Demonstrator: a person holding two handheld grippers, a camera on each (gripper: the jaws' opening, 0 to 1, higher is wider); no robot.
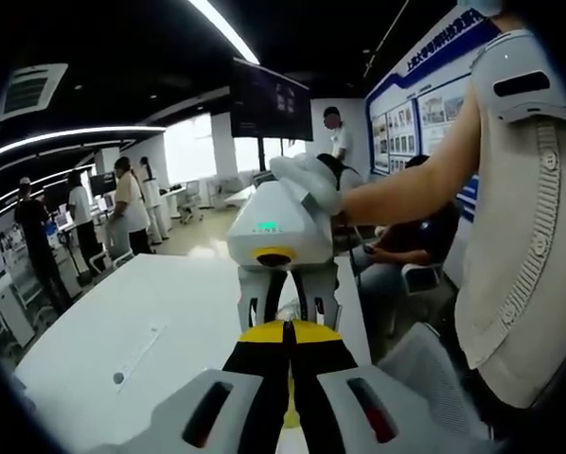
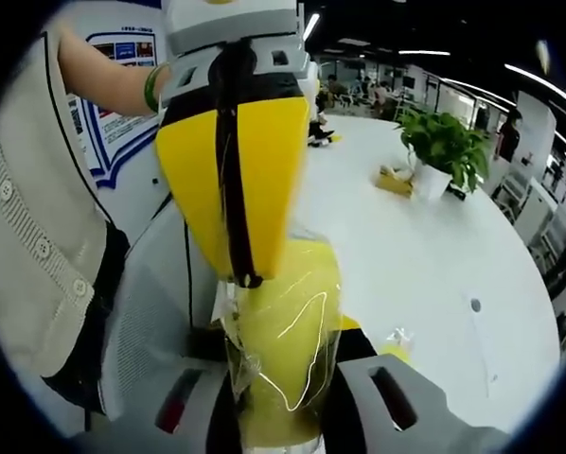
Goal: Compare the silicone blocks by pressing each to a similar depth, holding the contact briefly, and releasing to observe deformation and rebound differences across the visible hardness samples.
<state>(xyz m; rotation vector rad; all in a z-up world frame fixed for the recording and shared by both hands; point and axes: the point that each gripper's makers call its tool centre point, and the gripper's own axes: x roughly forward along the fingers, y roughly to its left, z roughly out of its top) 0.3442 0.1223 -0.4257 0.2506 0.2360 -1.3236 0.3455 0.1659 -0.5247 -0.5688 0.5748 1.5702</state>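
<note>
White table (image 2: 434, 255) carries a potted plant (image 2: 446, 144); beside it we clamp both grippers (image 2: 281, 416) (image 1: 285, 378) onto one bagged yellow silicone block (image 2: 283, 331). Other samples untested.

Ceiling strip lights (image 1: 228, 31) give bright, even illumination; window (image 1: 190, 148) overexposed; fisheye edges bend; plastic wrap (image 2: 292, 331) shows glare.
</note>
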